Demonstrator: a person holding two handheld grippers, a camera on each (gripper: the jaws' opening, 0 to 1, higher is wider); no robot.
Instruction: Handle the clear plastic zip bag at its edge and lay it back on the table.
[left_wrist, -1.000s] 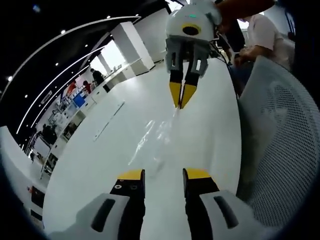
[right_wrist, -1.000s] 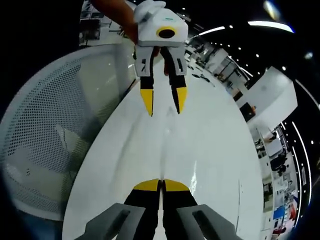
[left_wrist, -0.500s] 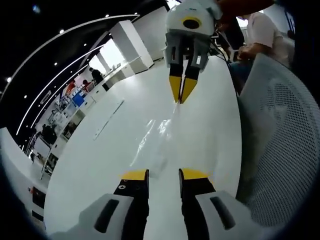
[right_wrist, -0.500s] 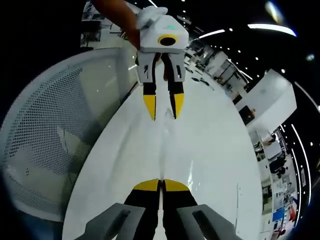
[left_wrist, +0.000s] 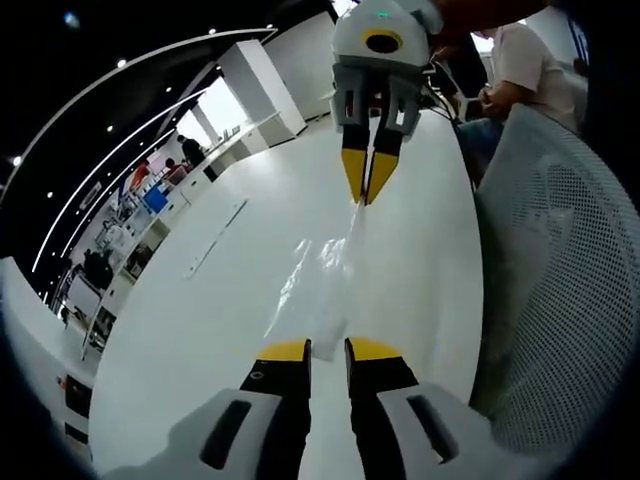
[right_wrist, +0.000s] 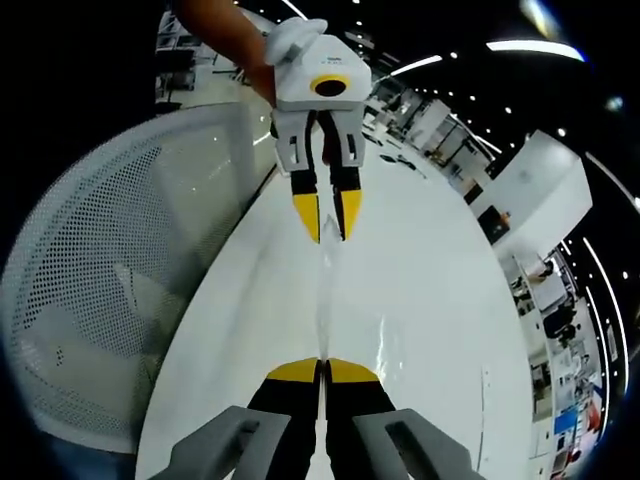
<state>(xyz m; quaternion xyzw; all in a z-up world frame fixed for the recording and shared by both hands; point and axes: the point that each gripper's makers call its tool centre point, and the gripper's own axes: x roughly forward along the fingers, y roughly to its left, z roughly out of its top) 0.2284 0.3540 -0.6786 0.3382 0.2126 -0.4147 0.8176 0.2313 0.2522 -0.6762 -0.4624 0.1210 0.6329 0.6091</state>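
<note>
The clear plastic zip bag is stretched in a crinkled strip above the white table between both grippers. In the left gripper view my left gripper stands open with only a narrow gap, the bag's near edge reaching in between its yellow tips. At the far end my right gripper is shut on the bag's other edge. In the right gripper view the bag runs edge-on from my shut right gripper up to the left gripper, whose tips almost meet.
A white mesh chair back stands close along the table's edge, also seen as mesh. A seated person is beyond the table. A hand holds the left gripper. Desks and people fill the far room.
My left gripper's jaws have narrowed step by step around the bag's near edge. The bag has lifted and pulled straighter between the grippers. The right gripper stays shut on it.
</note>
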